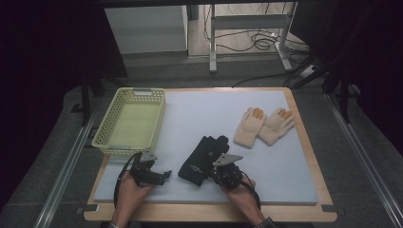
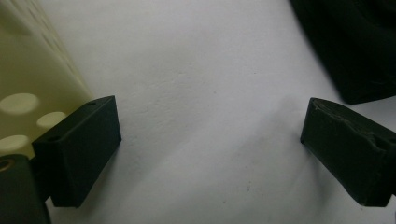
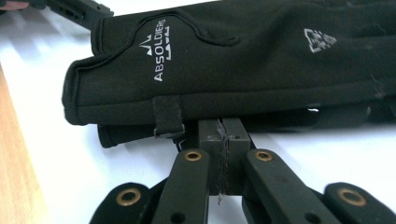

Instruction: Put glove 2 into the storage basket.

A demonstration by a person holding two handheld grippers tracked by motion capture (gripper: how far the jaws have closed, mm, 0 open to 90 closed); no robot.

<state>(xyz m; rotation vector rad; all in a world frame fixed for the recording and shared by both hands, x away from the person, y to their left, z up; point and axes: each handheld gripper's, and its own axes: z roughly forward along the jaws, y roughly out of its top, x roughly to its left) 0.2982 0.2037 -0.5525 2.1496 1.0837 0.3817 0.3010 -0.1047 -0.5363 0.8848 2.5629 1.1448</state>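
The right tongs (image 3: 222, 128) are pressed together, their tips at the edge of the black gloves (image 3: 224, 70), though whether they nip any fabric is hidden. The gloves lie stacked on the white mat (image 1: 190, 123), just left of those tongs. They look light, soft and floppy; a cuff hem would suit a pinch. The left tongs (image 2: 210, 154) stand spread over bare mat, beside the basket (image 1: 111, 124).
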